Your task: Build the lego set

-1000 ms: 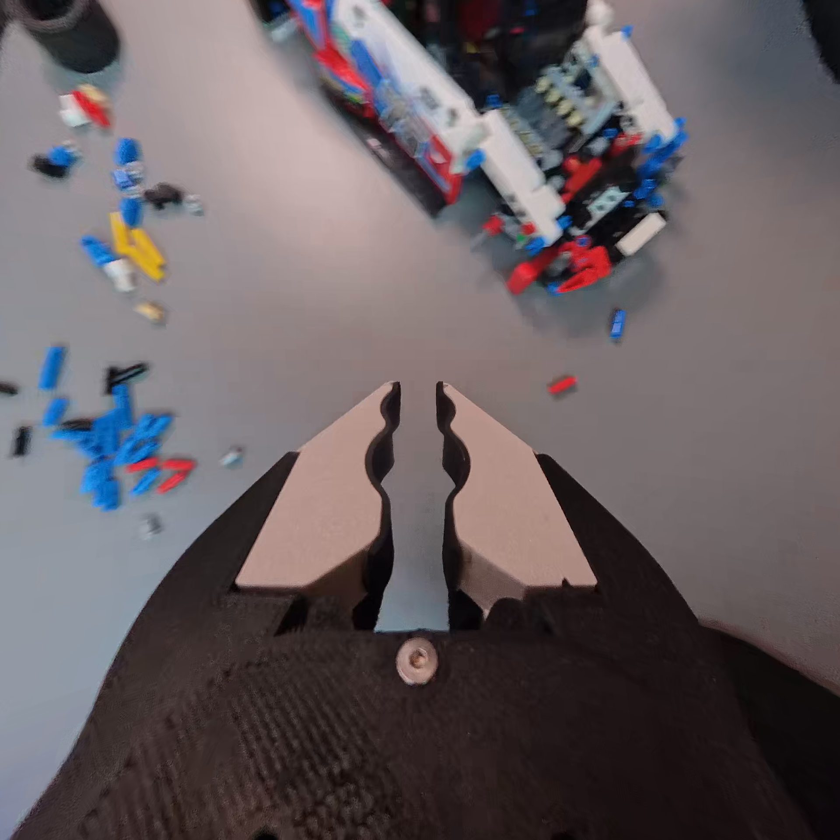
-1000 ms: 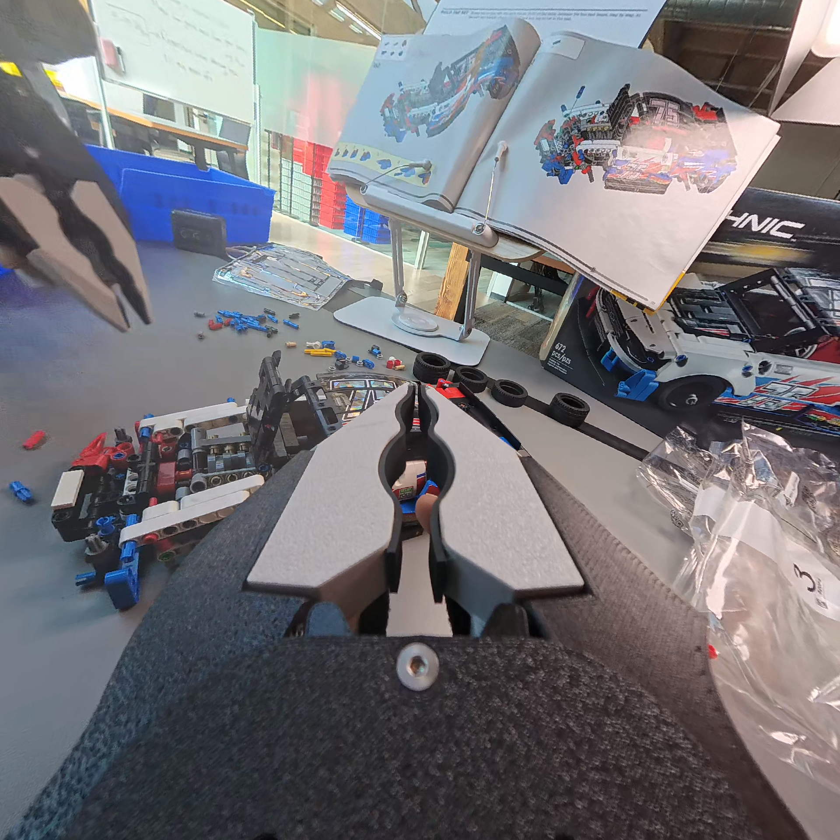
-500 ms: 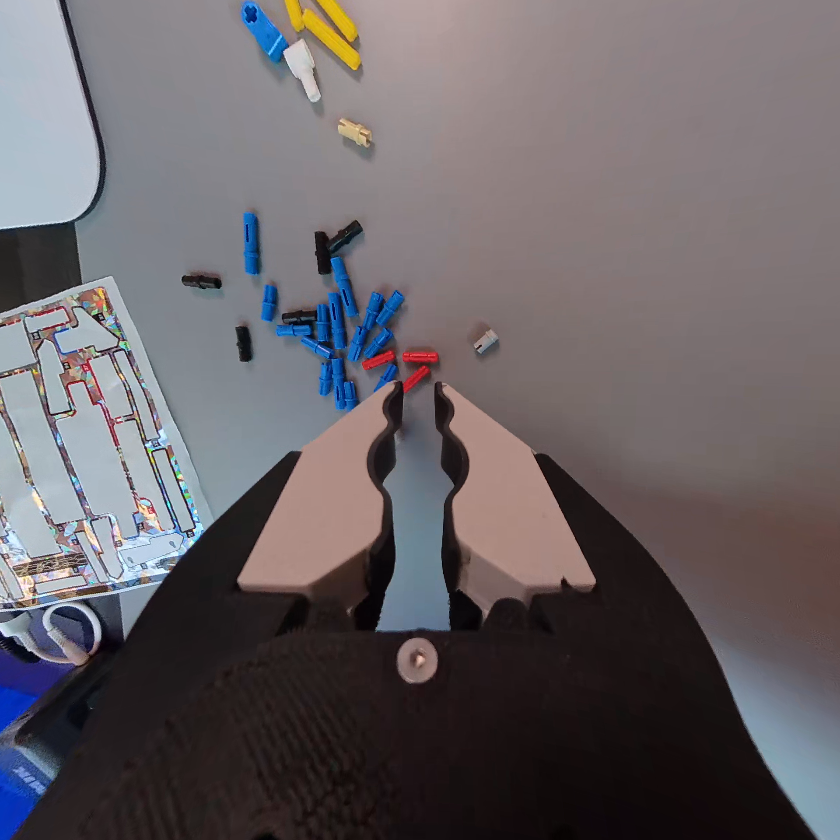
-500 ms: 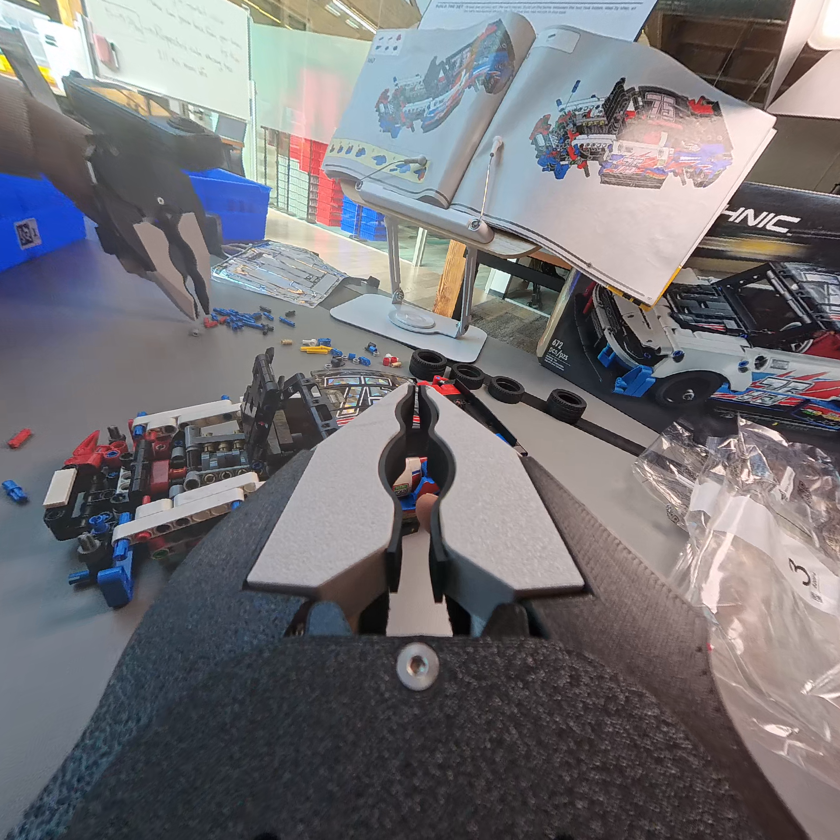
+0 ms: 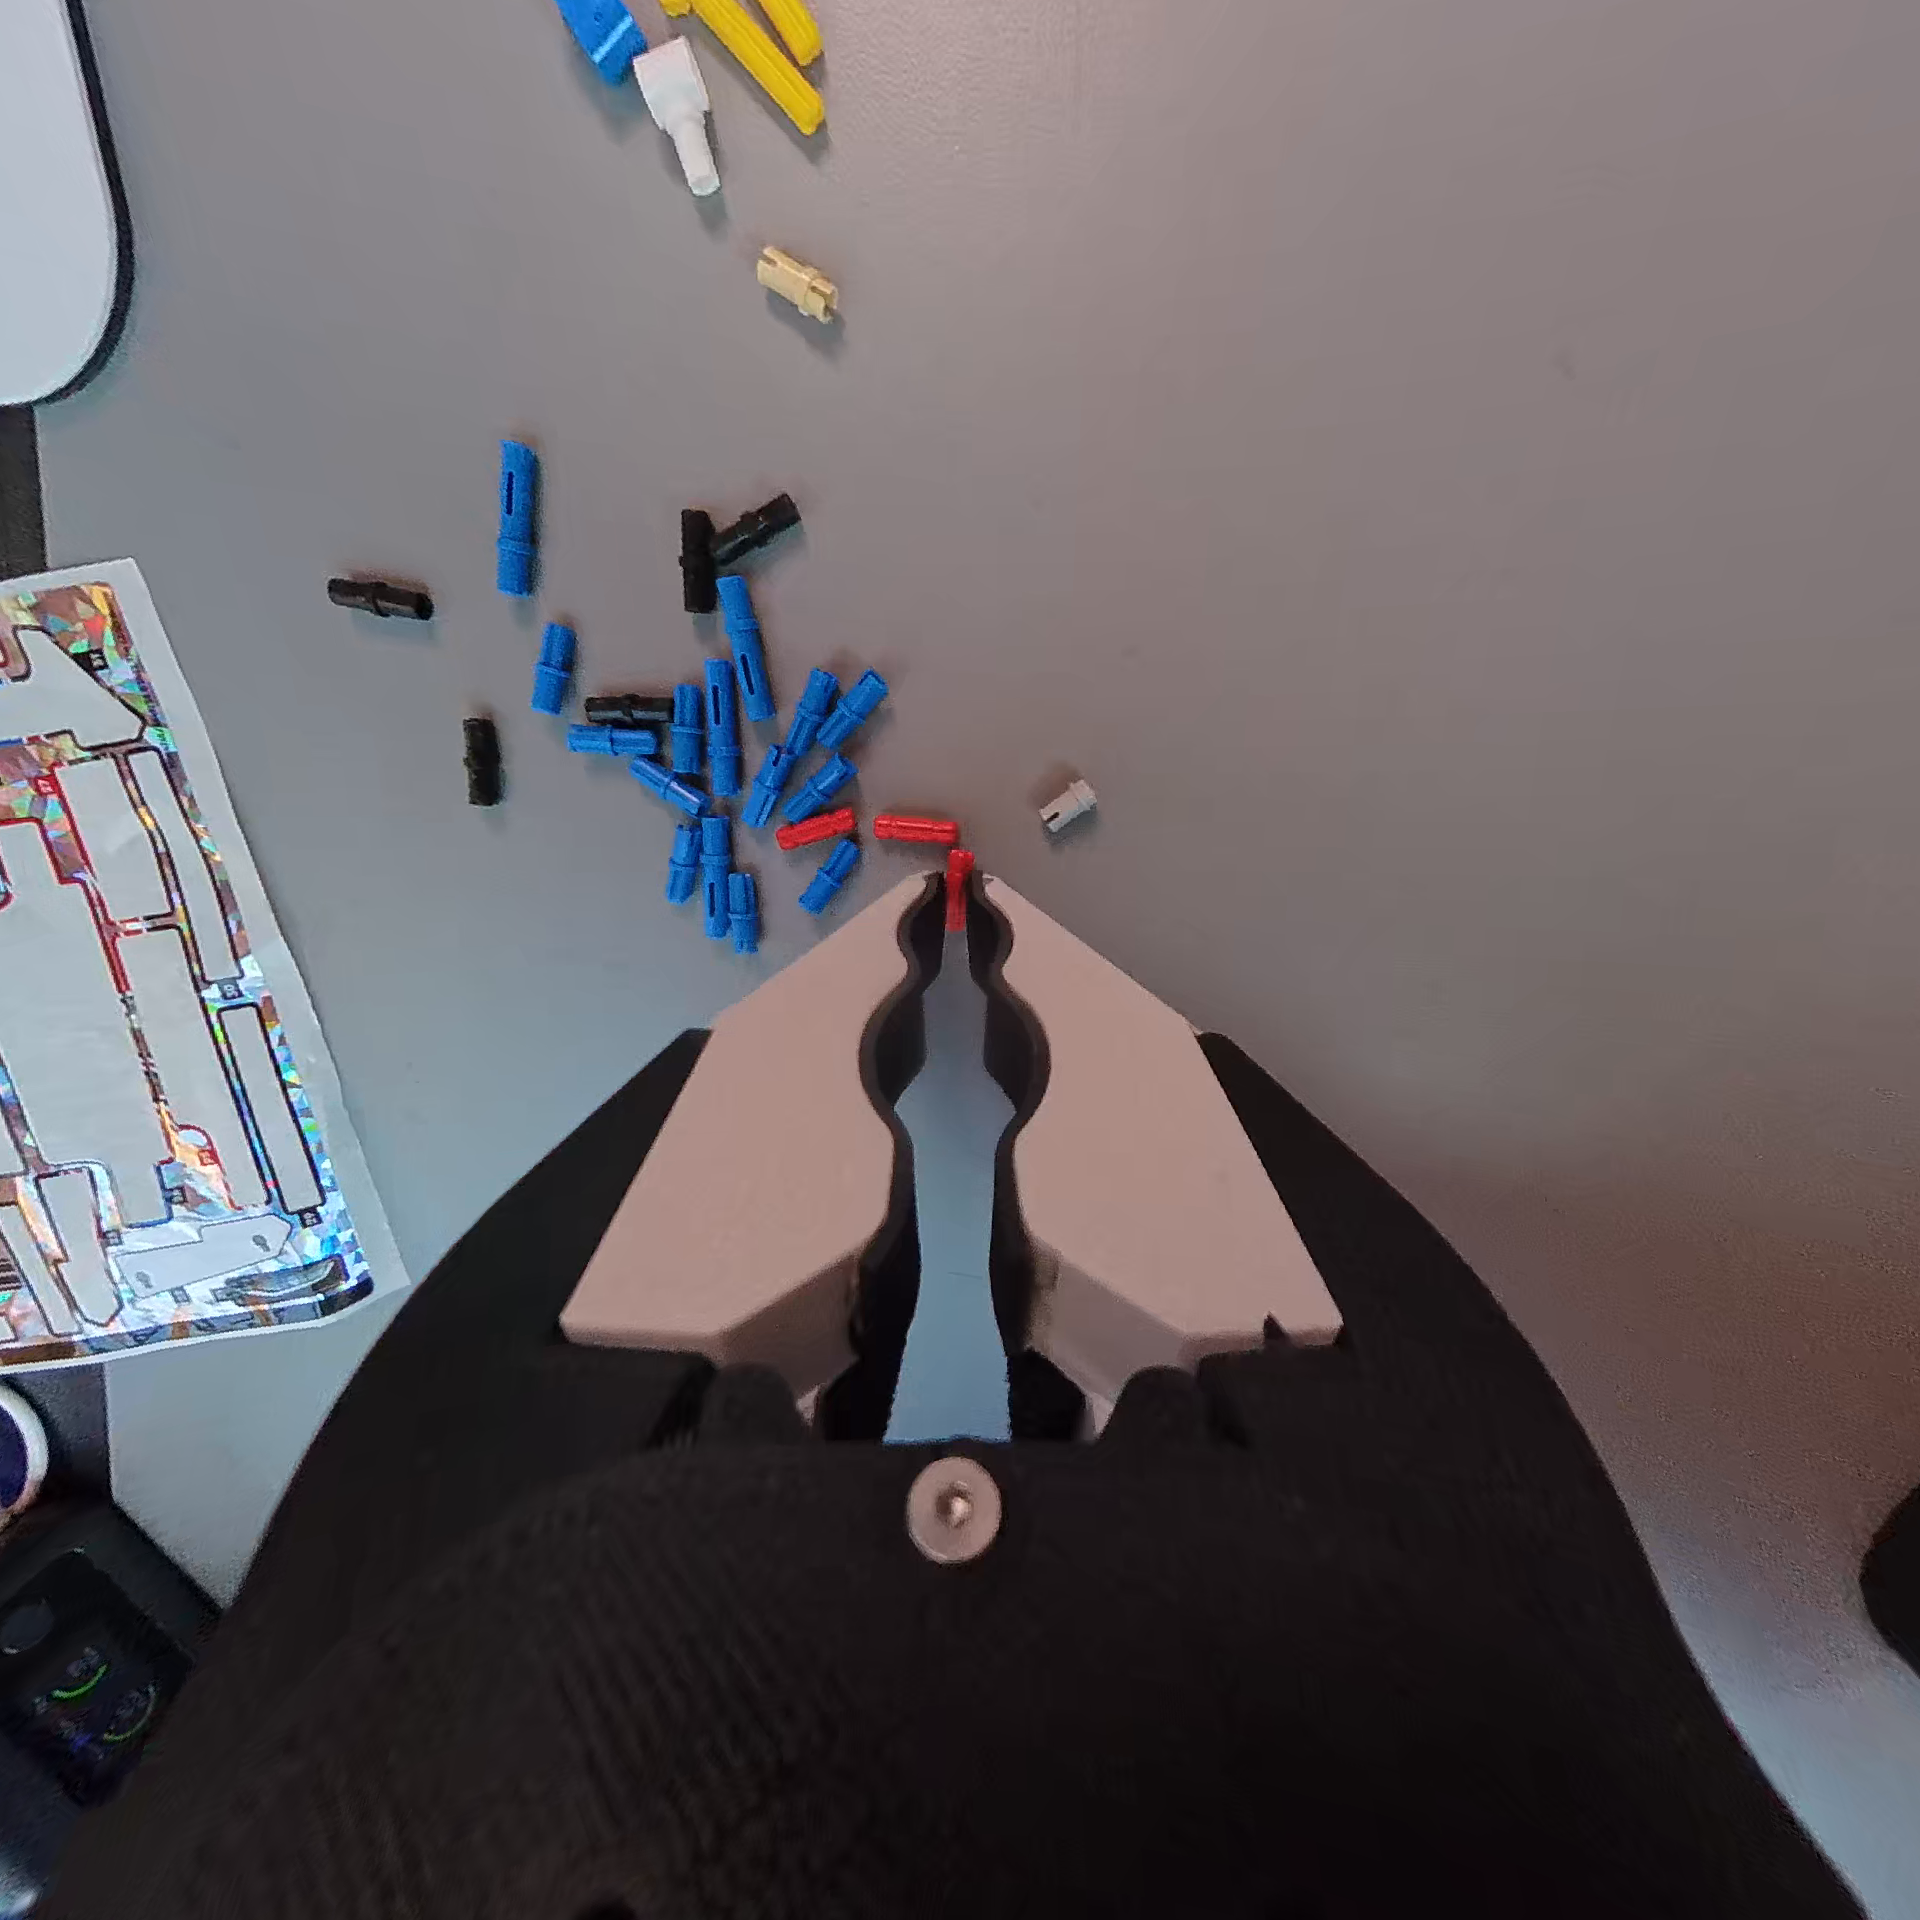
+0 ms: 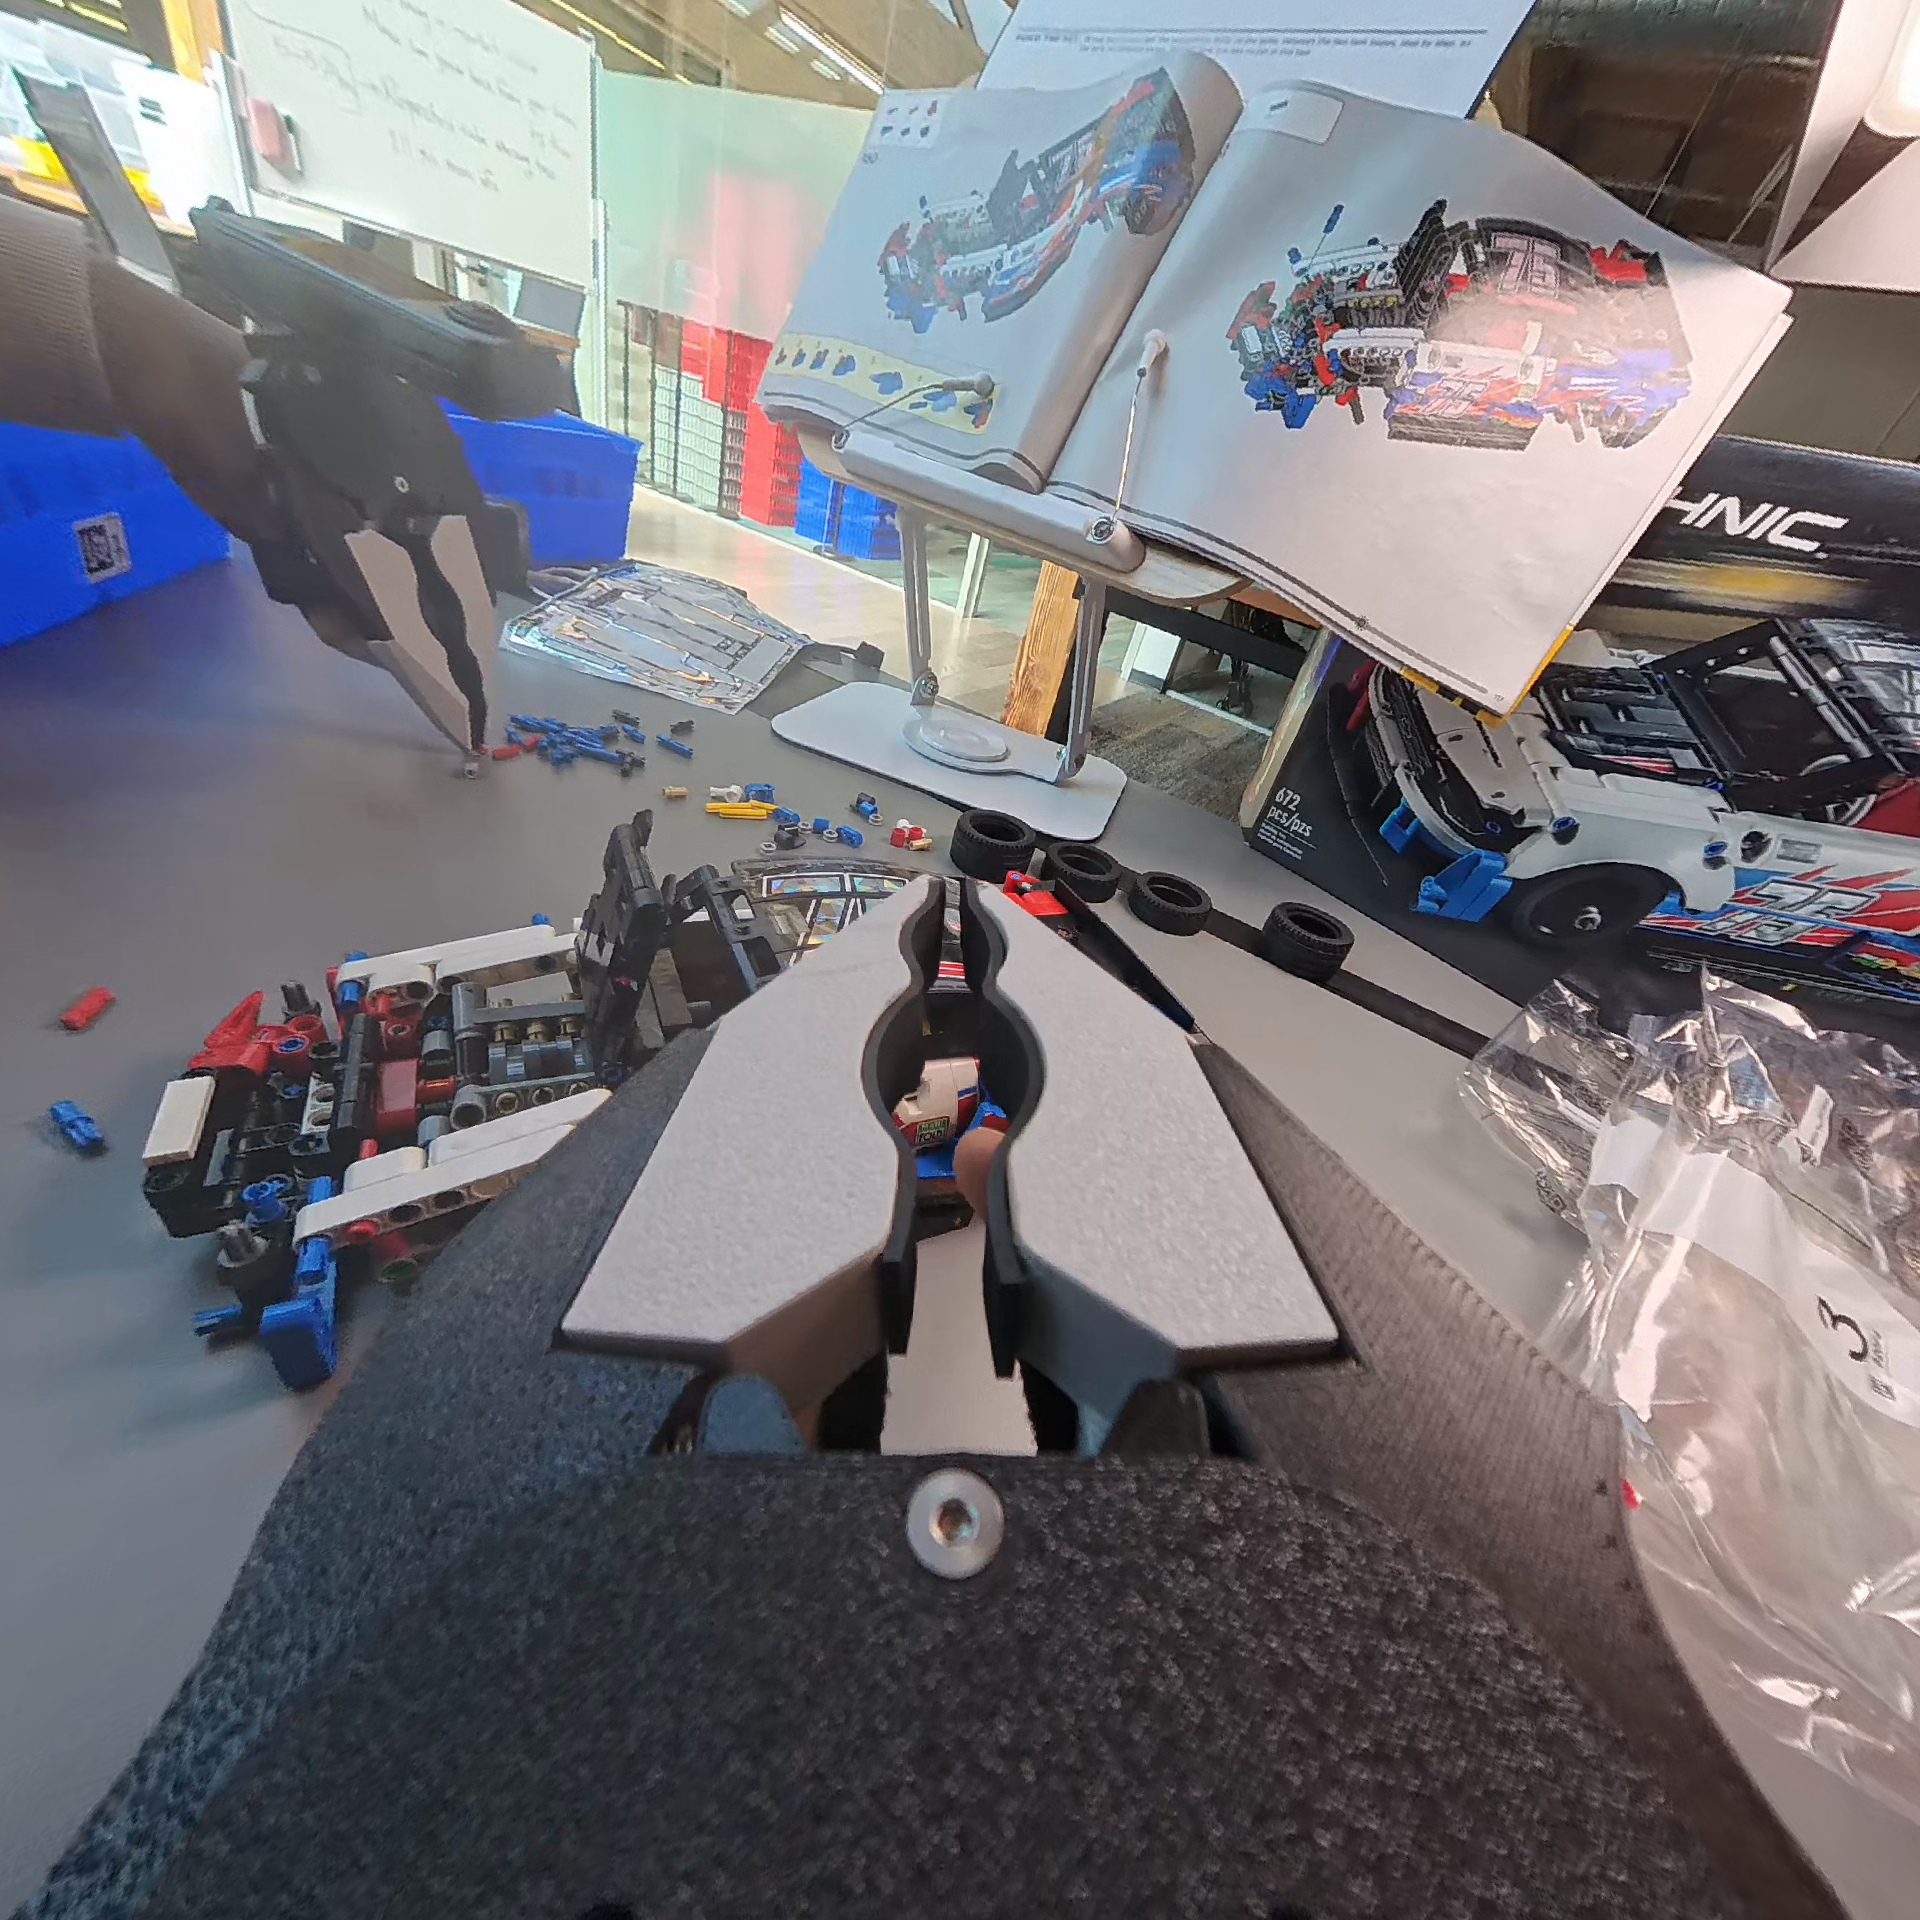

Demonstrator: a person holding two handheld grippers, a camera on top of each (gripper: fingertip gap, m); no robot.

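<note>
Left wrist view, gripper: the left gripper [image 5: 956, 883] is low over the grey table [image 5: 1455, 623], tips at the edge of the loose pin pile.
Left wrist view, change: half a second ago the jaws stood apart just short of the red pins; now they have closed in and a red pin [image 5: 957, 891] sits pinched between the tips. One second ago this gripper was over the model, so it travelled to the pile to fetch a part.
Left wrist view, meaning: I judge the pick step is nearly done; the lift is not yet made.
Left wrist view, pin axis: its long axis runs along the fingers, pointing away from the camera, one end sticking out past the tips.
Left wrist view, neighbours: two other red pins [image 5: 914, 828] lie just beside, crosswise to it, and the blue pins [image 5: 717, 727] are near on the left (a sticker sheet [image 5: 135, 987] lies farther left).
Right wrist view, gripper: the right gripper [image 6: 954, 914] has its tips almost together; whether it grips something I cannot tell.
Right wrist view, change: almost none, it kept its place.
Right wrist view, model: the half-built car [image 6: 416, 1070] lies on the table, left of this gripper, long axis roughly left to right.
Right wrist view, guide: the instruction book [image 6: 1299, 291] is open on its stand behind.
</note>
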